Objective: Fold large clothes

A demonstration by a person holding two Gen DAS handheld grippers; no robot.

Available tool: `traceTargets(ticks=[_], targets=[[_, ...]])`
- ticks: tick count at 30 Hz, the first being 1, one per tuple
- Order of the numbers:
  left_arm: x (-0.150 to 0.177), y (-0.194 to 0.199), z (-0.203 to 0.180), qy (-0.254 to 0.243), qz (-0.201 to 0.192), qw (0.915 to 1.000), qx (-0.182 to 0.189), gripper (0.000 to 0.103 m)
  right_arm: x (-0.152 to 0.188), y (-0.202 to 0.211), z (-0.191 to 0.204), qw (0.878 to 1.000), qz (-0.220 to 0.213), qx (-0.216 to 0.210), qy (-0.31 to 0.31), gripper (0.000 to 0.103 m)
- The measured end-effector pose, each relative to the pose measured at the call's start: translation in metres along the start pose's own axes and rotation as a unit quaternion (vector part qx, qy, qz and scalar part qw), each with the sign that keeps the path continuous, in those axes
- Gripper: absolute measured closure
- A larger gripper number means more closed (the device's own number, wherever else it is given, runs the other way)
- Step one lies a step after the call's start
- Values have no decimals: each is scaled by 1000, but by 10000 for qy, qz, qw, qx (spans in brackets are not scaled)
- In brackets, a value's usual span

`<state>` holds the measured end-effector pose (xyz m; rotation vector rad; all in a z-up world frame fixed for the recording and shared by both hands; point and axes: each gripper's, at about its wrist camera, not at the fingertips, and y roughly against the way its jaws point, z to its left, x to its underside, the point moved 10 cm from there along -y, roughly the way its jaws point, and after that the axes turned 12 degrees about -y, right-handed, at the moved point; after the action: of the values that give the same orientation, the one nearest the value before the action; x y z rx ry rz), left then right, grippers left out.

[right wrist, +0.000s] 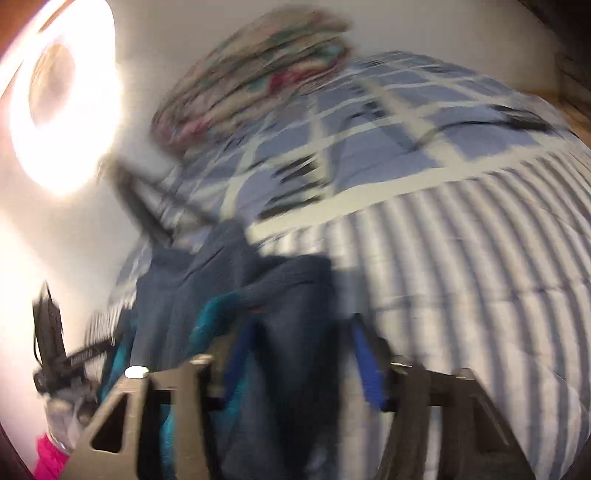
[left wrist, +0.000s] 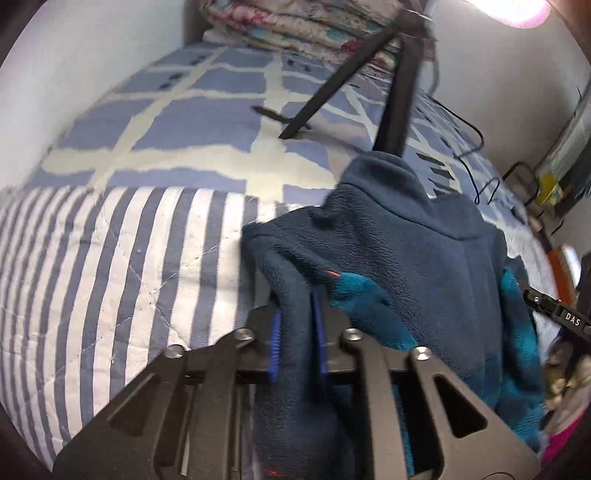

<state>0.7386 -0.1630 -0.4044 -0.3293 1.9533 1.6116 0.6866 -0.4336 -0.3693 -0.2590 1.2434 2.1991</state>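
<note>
A dark navy fleece jacket (left wrist: 406, 240) with teal patches hangs over the striped bed cover. My left gripper (left wrist: 299, 332) is shut on a fold of the fleece between its blue pads. In the blurred right wrist view, the same fleece (right wrist: 280, 295) hangs between the blue pads of my right gripper (right wrist: 299, 354), whose jaws stand wide; whether they pinch the cloth is unclear. The right gripper's black body (left wrist: 554, 314) shows at the right edge of the left wrist view.
The bed (left wrist: 129, 258) has a blue-and-white striped and checked cover. Folded floral quilts (left wrist: 295, 29) are stacked at its head. Black tripod legs (left wrist: 399, 92) stand on the bed beyond the fleece. A black cable (left wrist: 469, 147) lies at the right. A bright lamp (right wrist: 62, 103) glares.
</note>
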Motion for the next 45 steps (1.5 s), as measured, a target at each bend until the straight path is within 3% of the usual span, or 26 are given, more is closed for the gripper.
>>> traceTargets(ticks=[2,4,16,23,32,38,45], targets=[[-2,4,-4,-140,-66,9998,-85,96,4,1,12,9984,-28,303,466,90],[-4,10,-6,-206,-160,9996,-130,97,3,9,22,9973,-52,306,661,95],[-24,92,-24,-359,-710,9967,154,97,-2,79,72,9929,-499,76,1079,99],[-10,155,-50,-663,-934,9930,273,97,22,142,100,9892,-514,-280,1345,99],[51,231,-84,-989,-1162,9874,414,97,104,212,113,9827,-461,-375,1753,100],[101,263,-94,-1063,-1139,9866,481,98,165,236,91,9827,-314,-290,1801,100],[153,288,-100,-979,-1189,9865,567,97,211,248,56,9871,-219,-172,1577,100]])
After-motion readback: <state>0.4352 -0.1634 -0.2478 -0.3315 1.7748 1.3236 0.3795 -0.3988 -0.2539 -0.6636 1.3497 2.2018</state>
